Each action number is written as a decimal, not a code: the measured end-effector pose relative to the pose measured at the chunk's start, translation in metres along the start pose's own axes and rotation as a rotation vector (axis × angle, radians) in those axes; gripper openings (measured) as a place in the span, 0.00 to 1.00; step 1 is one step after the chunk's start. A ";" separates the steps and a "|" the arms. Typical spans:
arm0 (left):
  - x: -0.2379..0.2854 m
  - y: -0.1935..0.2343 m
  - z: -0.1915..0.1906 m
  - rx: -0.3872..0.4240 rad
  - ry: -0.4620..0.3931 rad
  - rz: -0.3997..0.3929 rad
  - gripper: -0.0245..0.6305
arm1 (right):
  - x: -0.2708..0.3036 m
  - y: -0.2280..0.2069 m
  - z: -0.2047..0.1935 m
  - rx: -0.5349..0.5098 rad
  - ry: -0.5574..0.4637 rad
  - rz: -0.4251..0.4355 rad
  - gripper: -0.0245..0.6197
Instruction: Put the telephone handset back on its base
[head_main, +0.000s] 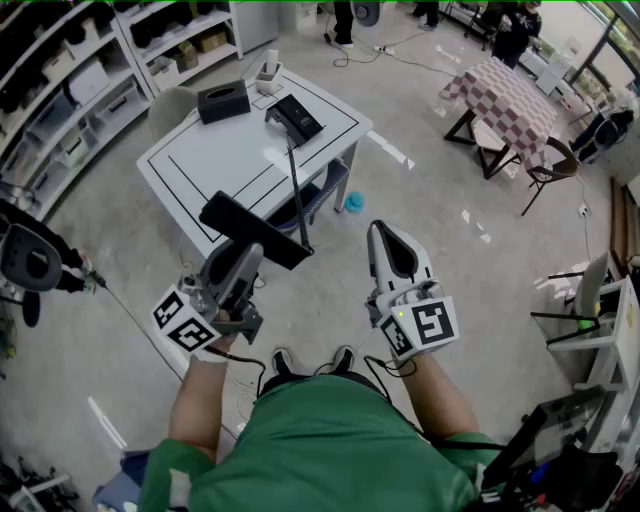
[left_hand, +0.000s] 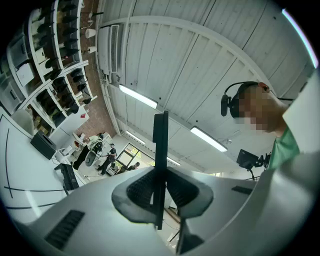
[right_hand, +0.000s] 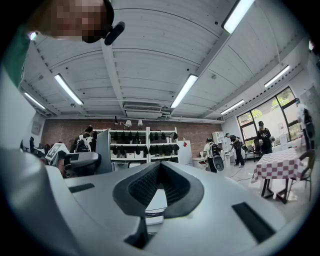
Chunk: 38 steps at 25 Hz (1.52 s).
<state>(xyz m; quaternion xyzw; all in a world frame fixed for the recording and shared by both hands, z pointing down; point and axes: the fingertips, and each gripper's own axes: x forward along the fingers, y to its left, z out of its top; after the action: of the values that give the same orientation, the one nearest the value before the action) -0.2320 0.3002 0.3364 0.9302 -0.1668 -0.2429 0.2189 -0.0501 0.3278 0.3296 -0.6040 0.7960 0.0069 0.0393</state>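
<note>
The black telephone (head_main: 297, 118) lies on the white table (head_main: 230, 165), far ahead of both grippers; at this distance I cannot tell the handset from the base. My left gripper (head_main: 255, 245) is shut on a thin flat black board (head_main: 252, 230), which the left gripper view shows edge-on (left_hand: 160, 150) between the pads. That gripper (left_hand: 160, 195) points up at the ceiling. My right gripper (head_main: 385, 235) is held beside it over the floor, shut with nothing between its pads (right_hand: 145, 187), and it (right_hand: 159, 180) looks across the room.
A black box (head_main: 222, 100) and a small white object (head_main: 268, 75) stand at the table's far edge. Shelving (head_main: 60, 90) lines the left wall. A table with a checked cloth (head_main: 505, 100) and a chair (head_main: 555, 165) stand at the right. A blue item (head_main: 355, 203) lies on the floor.
</note>
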 end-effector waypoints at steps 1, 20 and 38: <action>-0.004 0.002 0.003 -0.007 0.003 -0.002 0.16 | 0.002 0.007 0.001 -0.007 0.001 -0.003 0.07; -0.009 0.077 0.049 -0.088 0.045 -0.022 0.16 | 0.036 0.058 0.009 -0.022 0.010 -0.159 0.07; 0.135 0.157 0.032 -0.040 0.018 0.077 0.16 | 0.152 -0.106 -0.003 0.107 -0.038 0.001 0.07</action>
<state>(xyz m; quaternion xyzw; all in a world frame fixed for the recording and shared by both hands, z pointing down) -0.1695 0.1008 0.3365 0.9206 -0.1956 -0.2293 0.2482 0.0109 0.1530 0.3259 -0.6006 0.7945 -0.0240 0.0867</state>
